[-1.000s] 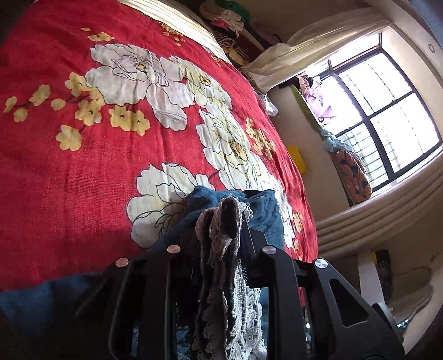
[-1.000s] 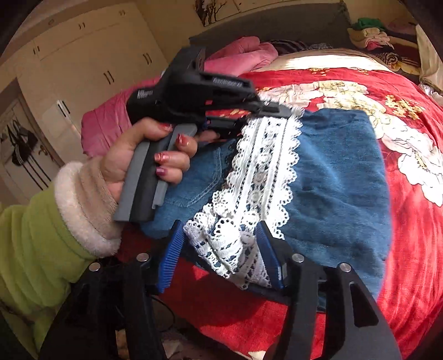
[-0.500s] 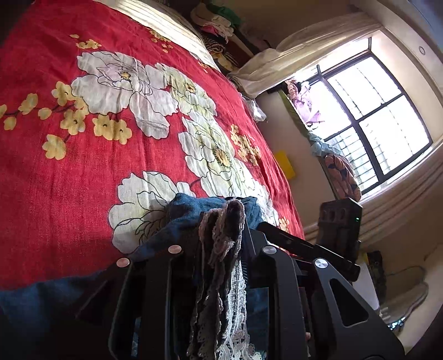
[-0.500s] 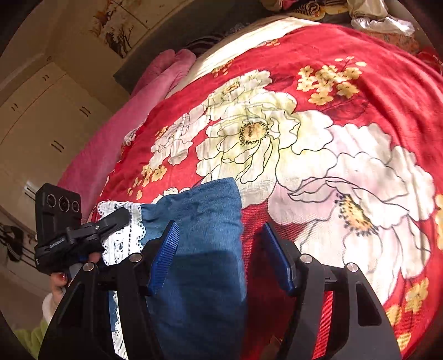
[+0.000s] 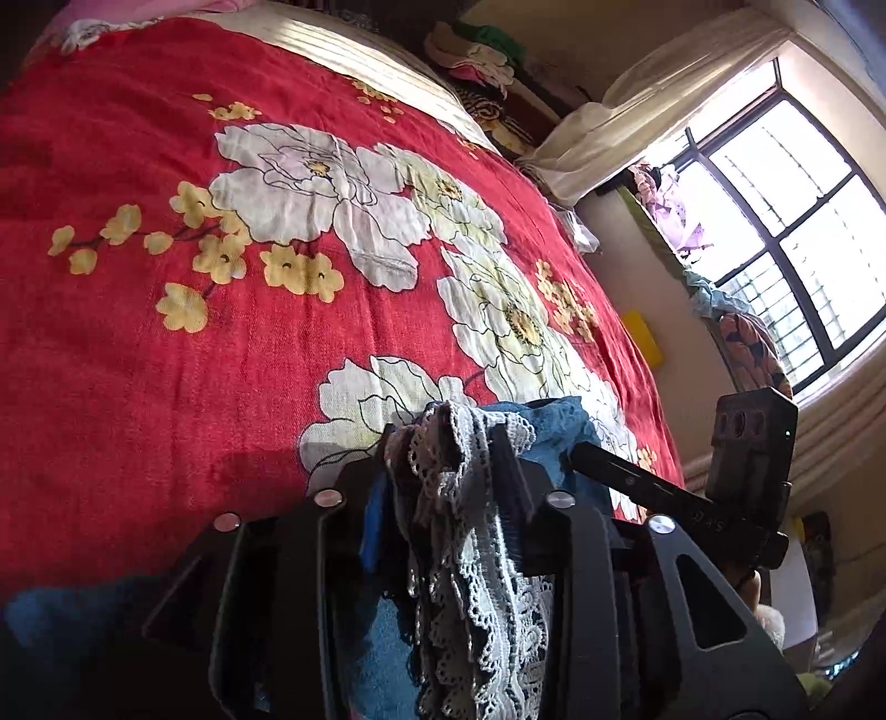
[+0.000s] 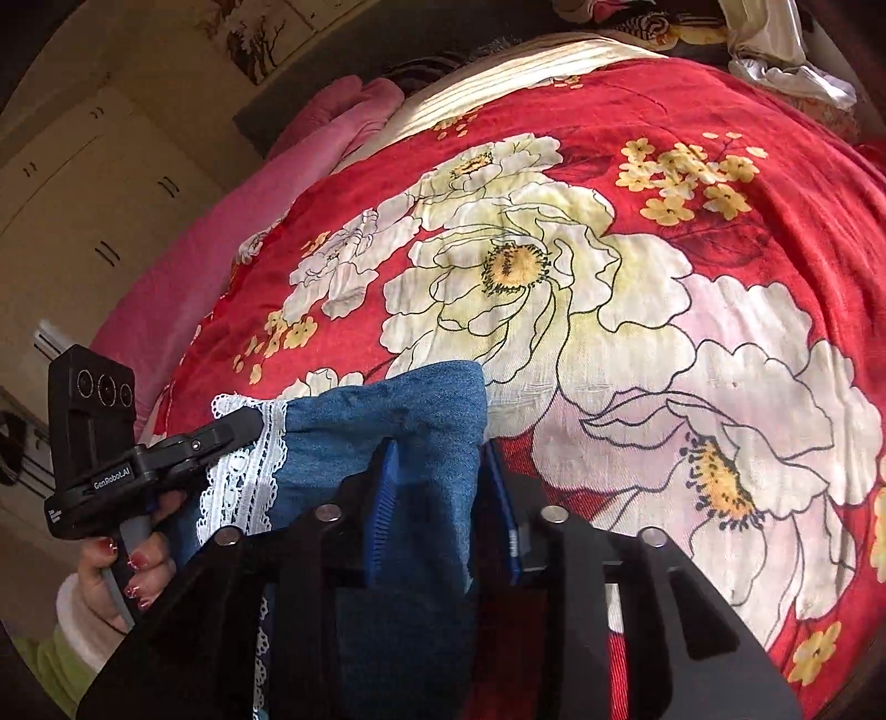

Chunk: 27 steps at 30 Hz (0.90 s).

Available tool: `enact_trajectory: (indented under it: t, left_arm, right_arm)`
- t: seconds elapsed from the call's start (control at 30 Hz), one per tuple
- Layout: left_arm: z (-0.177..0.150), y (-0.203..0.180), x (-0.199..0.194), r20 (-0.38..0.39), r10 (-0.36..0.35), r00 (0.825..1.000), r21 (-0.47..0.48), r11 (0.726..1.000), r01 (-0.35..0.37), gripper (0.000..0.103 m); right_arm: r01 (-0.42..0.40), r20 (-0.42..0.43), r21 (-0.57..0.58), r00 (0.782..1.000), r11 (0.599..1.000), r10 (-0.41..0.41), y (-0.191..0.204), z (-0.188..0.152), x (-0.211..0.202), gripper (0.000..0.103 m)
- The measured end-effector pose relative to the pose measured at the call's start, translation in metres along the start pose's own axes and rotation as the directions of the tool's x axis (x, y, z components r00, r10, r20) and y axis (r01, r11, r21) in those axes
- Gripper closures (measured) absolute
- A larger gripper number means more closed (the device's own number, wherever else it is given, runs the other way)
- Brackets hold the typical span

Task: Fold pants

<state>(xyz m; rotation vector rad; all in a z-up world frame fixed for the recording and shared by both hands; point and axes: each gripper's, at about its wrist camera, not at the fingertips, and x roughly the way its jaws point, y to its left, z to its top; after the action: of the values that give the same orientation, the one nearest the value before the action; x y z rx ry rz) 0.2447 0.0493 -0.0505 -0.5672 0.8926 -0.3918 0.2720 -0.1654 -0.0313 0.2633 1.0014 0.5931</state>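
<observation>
The pants (image 6: pixel 398 404) are blue denim with a white lace trim (image 6: pixel 249 471), lying bunched at the near edge of the red floral quilt (image 6: pixel 720 194). My right gripper (image 6: pixel 437 459) is shut on the folded denim corner, which fills the space between its blue pads. My left gripper (image 5: pixel 448 454) has the gathered lace trim (image 5: pixel 470 498) hanging between its fingers. Its jaws are opening, and a gap shows beside the left pad (image 5: pixel 371 515). In the right wrist view, a hand holds the left gripper (image 6: pixel 238 429) at the lace. The right gripper (image 5: pixel 609 471) shows at the denim (image 5: pixel 554 421).
The quilt (image 5: pixel 166 387) spreads far ahead of both grippers. A pink blanket (image 6: pixel 221 266) lies along its left side and a pile of clothes (image 5: pixel 476 50) sits at the head. The bed's right edge drops toward the wall and window (image 5: pixel 803 221).
My right gripper swung from the lace hem over to the denim's right corner and narrowed its jaws onto it. My left jaws have spread apart around the lace.
</observation>
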Motion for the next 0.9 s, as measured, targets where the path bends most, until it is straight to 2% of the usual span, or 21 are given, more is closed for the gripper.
enact_trajectory:
  t: [0.03, 0.1, 0.37, 0.7, 0.83, 0.9]
  left_arm:
    - [0.0, -0.002, -0.006, 0.003, -0.003, 1.0, 0.009, 1.0, 0.003, 0.059]
    - [-0.001, -0.006, -0.018, 0.02, 0.006, 1.0, 0.027, 1.0, -0.007, 0.058]
    - [-0.029, -0.026, -0.059, 0.049, 0.042, 0.998, 0.069, 0.997, -0.045, 0.041]
    - [-0.076, -0.051, -0.079, 0.04, 0.101, 0.994, 0.146, 0.984, -0.106, 0.03]
    - [-0.088, -0.065, -0.081, 0.056, 0.162, 0.985, 0.197, 0.965, -0.17, 0.029]
    - [-0.094, -0.069, -0.08, 0.051, 0.171, 0.984, 0.208, 0.962, -0.178, 0.029]
  right_arm:
    - [0.009, 0.019, -0.009, 1.0, 1.0, -0.009, 0.002, -0.002, -0.008, 0.051]
    - [0.018, 0.049, -0.023, 0.999, 1.0, -0.016, 0.005, -0.006, -0.024, 0.05]
    - [0.022, 0.083, -0.064, 0.996, 0.998, -0.017, 0.02, -0.041, -0.066, 0.042]
    - [0.038, 0.134, -0.077, 0.991, 0.996, -0.028, 0.031, -0.078, -0.095, 0.032]
    - [0.051, 0.156, -0.068, 0.987, 0.996, -0.039, 0.032, -0.092, -0.106, 0.028]
    - [0.048, 0.156, -0.057, 0.987, 0.997, -0.038, 0.031, -0.1, -0.11, 0.028]
